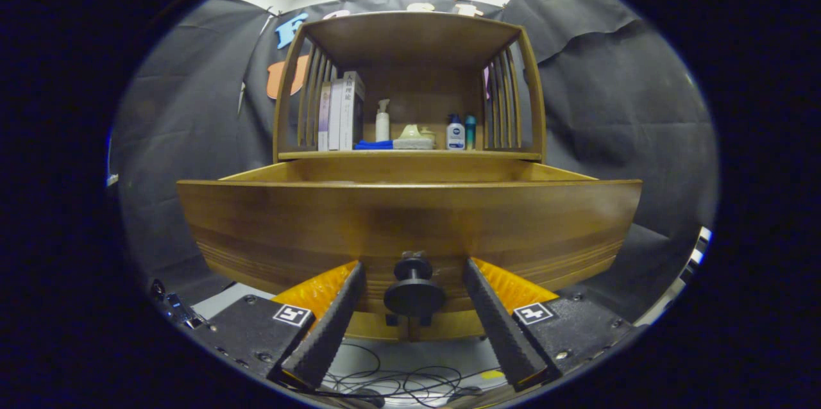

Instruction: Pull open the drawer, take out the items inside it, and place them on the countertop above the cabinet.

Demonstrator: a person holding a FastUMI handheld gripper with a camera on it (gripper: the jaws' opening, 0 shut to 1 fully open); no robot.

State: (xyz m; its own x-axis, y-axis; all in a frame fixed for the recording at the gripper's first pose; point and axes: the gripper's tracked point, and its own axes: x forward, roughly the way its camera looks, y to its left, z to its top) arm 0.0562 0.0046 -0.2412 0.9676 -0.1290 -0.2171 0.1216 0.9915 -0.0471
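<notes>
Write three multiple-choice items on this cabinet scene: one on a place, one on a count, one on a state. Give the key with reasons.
1. Where is the drawer knob?
A. between the gripper jaws
B. on the shelf
C. beyond the books

2. How many books stand on the countertop?
A. one
B. three
C. six

3. The drawer is:
A. closed flush
B. removed
C. pulled out

Key: A, the knob sits between the spread jaws, untouched; B, three spines stand together; C, the drawer front sits forward, its side walls showing.

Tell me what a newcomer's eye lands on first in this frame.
The wide wooden drawer, pulled out towards the camera, with its dark knob between the gripper's open fingers, untouched. Beyond it, the shelf holds books and bottles.
</notes>
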